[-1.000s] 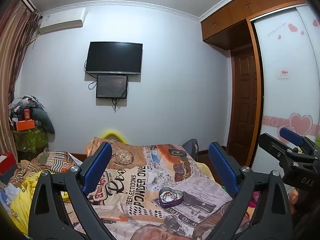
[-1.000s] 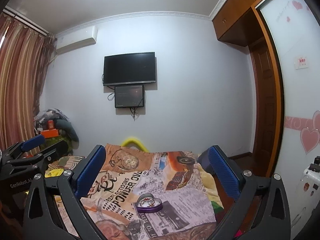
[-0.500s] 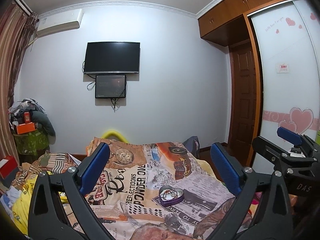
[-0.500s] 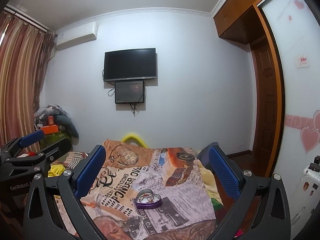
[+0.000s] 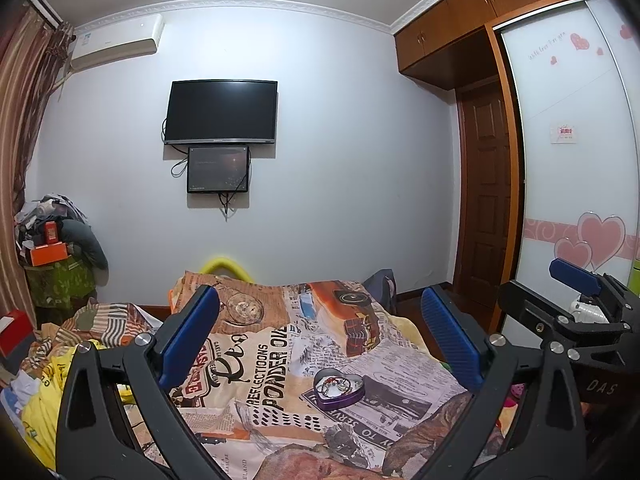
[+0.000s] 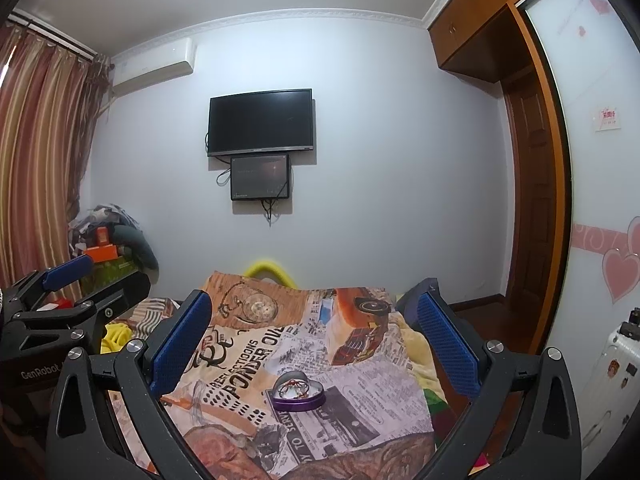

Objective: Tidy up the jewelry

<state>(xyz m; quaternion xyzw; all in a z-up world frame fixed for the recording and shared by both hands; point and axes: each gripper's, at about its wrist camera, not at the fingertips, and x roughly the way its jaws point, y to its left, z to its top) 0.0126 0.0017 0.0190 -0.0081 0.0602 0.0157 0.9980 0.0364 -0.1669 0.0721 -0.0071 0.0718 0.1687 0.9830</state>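
Both grippers hang above the near end of the bed, aimed along it toward the far wall. The left gripper is released, its blue pads spread wide with nothing between them. The right gripper is spread just as wide and grips nothing either. Each shows up at the edge of the other's view, the right one off to the right in the left wrist view, the left one at the left edge in the right wrist view.

The bed is covered with a newspaper-print blanket carrying big lettering, a pocket watch and an orange car. On it, near the middle and a little to the right side, sits a heart-shaped purple tin, lid off, with a tangle of jewelry inside: I can make out rings or hoops and a bit of red, no more than that. The tin lies well apart from both grippers, below and ahead of them.

On the wall opposite hangs a dark television, with a smaller screen right under it and cables dangling. An air conditioner is mounted up by the striped curtain. To the right is a wooden door beside a wardrobe panel with pink hearts
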